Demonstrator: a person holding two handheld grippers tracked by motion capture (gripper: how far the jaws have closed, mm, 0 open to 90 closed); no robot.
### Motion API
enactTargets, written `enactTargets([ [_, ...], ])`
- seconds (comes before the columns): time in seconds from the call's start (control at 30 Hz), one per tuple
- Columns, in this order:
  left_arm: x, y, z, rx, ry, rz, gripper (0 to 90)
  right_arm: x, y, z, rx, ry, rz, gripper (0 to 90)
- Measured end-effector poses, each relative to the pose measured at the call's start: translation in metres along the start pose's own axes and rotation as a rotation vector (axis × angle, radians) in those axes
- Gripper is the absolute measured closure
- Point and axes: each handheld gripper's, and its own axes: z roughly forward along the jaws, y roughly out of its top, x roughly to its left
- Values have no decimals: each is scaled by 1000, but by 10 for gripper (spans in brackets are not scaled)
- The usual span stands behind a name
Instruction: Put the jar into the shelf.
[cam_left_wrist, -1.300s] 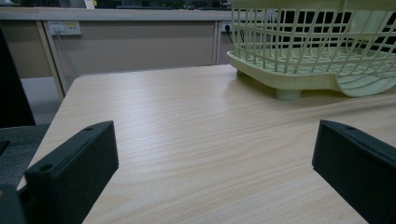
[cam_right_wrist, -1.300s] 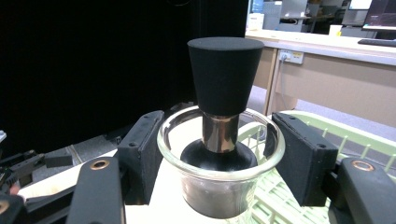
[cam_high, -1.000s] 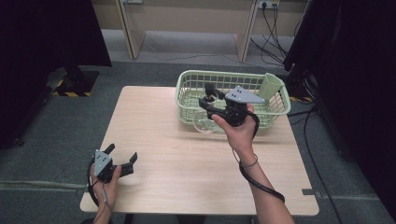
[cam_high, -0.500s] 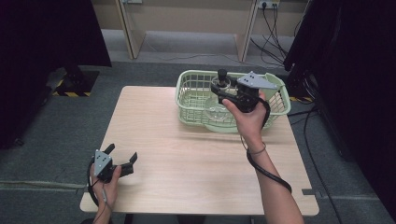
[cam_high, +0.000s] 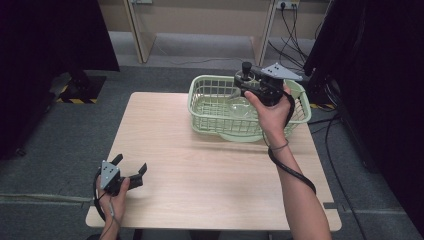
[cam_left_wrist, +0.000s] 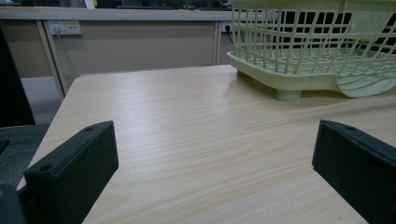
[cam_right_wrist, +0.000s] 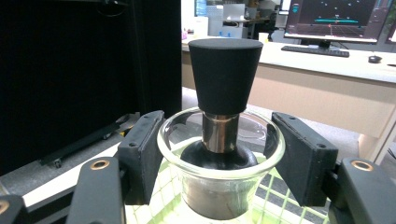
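over the far right part of the table (cam_high: 210, 165), your right gripper (cam_high: 246, 86) hangs above the green basket (cam_high: 210, 117) with its jaws clamped on a clear glass cup (cam_right_wrist: 220, 172). in the right gripper view the cup sits squarely between the two black pads, one pressed to each side just below its rim, and it stands upright. a black plunger (cam_right_wrist: 226, 84) with a metal stem rises out of the cup's middle, its wide end on top. the basket mesh shows right beneath the cup. at the near left corner of the table, your left gripper (cam_high: 131, 169) rests low, jaws apart with bare wood between them.
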Motion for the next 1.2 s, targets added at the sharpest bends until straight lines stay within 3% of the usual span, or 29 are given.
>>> enactTargets([
  [0.63, 0, 0, 0, 0, 0, -1, 0, -40, -8, 35, 87, -95, 63, 372],
  [1.2, 0, 0, 0, 1, 0, -1, 0, -57, -34, 68, 201, -145, 96, 372],
])
